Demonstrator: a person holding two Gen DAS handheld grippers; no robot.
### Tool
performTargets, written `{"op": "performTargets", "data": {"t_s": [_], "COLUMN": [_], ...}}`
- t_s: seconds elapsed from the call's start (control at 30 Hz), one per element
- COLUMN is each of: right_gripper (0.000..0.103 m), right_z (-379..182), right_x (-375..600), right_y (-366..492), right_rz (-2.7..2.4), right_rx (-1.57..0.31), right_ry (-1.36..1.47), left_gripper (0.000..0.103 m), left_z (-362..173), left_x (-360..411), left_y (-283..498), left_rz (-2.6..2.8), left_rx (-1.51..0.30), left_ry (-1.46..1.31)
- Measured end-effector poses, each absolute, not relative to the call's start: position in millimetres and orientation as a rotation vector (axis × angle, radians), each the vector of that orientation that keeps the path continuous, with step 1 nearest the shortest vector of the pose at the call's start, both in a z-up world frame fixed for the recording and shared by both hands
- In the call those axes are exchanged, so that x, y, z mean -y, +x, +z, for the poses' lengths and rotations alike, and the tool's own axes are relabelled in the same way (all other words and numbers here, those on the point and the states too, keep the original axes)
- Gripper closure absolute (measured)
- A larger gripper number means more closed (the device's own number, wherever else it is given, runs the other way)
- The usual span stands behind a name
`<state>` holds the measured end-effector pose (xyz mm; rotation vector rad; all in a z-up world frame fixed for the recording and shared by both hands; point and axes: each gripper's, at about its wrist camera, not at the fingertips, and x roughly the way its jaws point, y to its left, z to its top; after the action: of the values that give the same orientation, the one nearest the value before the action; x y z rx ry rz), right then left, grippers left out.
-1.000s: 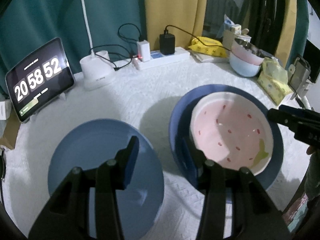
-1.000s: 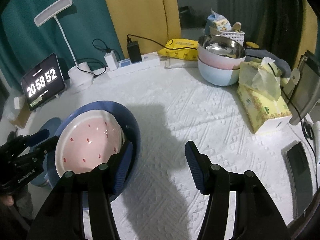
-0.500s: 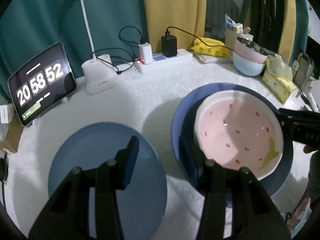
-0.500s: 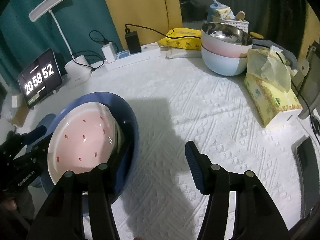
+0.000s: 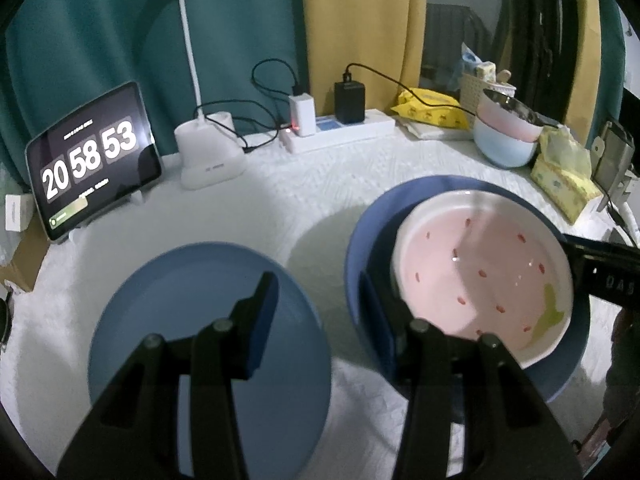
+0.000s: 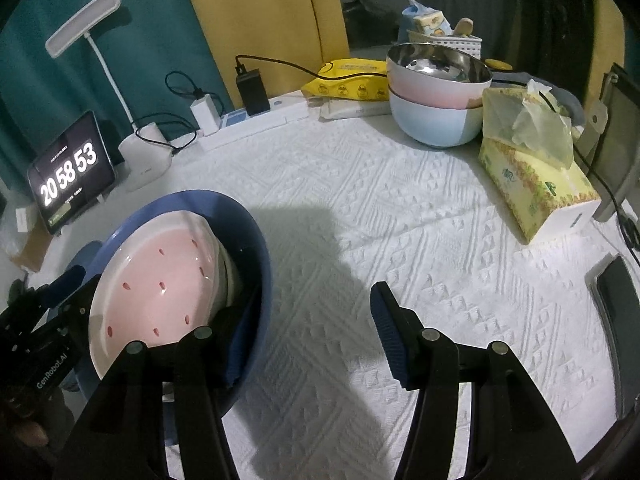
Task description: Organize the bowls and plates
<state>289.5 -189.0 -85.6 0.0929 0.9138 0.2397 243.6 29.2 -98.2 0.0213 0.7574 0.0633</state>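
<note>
Tilted more steeply than a second ago, the pink plate (image 6: 160, 280) leans with its right edge raised inside the deep blue bowl (image 6: 256, 248). The left claw (image 5: 316, 312) points down at the surface (image 6: 380, 220); its right finger sits inside the bowl's near wall and its left finger hangs over the flat blue plate (image 5: 200, 320), so it seems not to clamp anything, though the view is poor. The right claw (image 6: 316, 328) stands open, one finger in the bowl beside the pink plate, the other over bare cloth. The left claw's body reads "GenRobot.AI". The clock tablet (image 5: 92, 156) shows 20 58 53. Stacked bowls (image 6: 436, 96) stand at the back.
</note>
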Motion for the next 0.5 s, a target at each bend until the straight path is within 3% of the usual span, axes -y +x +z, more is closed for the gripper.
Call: {"op": "performTargets", "data": {"t_s": [0.23,0.37,0.5], "right_gripper": [0.045,0.062,0.074], "right_z": [-87,-86,-83], "right_x": [190,186,179], "right_y": [290,287,284], "right_rz": [0.249,0.285,0.288], "right_rx": [-0.911,-0.904,-0.887], "right_ry": [0.121,0.129,0.101], "left_gripper": [0.057,0.058,0.067], "left_z": [-99,-100,-99], "left_x": [-33,-35,-33], "left_y": [246,247,246], "left_rz": [0.054,0.05,0.038], "left_rx": [-0.768,-0.772,-0.767], "left_ry": [-0.006,-0.024,-0.022]}}
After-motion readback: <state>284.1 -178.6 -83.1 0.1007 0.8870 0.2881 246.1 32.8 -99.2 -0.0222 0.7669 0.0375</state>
